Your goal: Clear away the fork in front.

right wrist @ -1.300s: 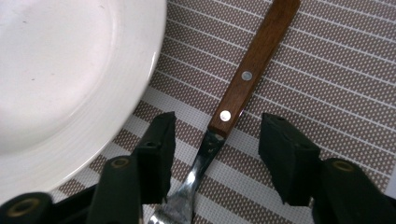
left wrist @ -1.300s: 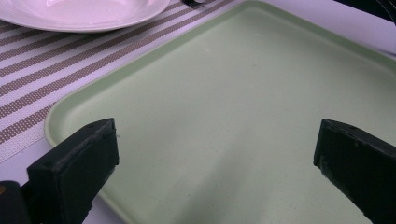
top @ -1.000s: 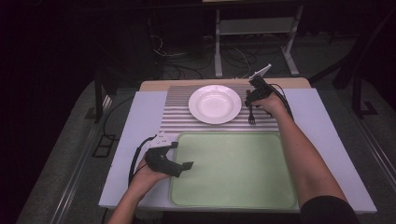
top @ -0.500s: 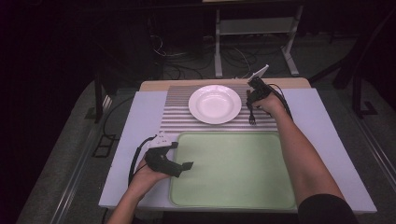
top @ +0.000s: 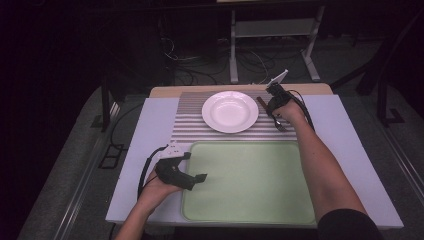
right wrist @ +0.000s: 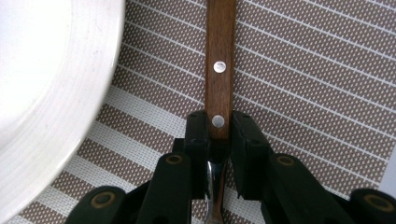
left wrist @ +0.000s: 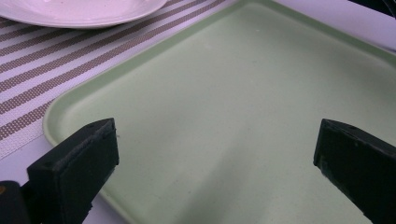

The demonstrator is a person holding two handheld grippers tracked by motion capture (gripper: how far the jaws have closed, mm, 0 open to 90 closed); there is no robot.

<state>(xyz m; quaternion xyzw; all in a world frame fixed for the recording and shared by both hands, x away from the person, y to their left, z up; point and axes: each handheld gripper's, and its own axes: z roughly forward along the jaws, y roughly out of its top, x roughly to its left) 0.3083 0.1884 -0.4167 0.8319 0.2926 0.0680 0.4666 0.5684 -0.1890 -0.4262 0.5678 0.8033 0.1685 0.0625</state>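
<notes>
Biggest thing down low in the high view is the pale green rectangular plastic tray point(top: 250, 182). It's bare, and it sits on the white table point(top: 150, 130). Just above it in the frame is the grey-and-white striped woven placemat point(top: 192, 122) with the round white ceramic deep plate point(top: 230, 111) on it.

The step in hand looks like picking up the wooden-handled fork point(right wrist: 220, 60), which lies on the placemat just right of the plate, upper right of centre in the high view. The right gripper point(right wrist: 218, 128) has just been closing, and its pads now pinch the handle's lower end, right at a rivet.

How I'd do it well: lift straight up first so the metal end doesn't drag across the weave or clip the plate rim sitting close by. The grip is near where wood meets metal, so the long handle may want to swing. Keep it slow and level, no wrist flicks.

The left gripper point(left wrist: 215, 154) hangs over the tray's near left corner with its jaws spread wide and nothing between them.

The fork itself: slim, flat, dark brown wooden handle, two shiny round rivets, and a polished metal neck running down between the jaws. The tines are too small to make out clearly.
</notes>
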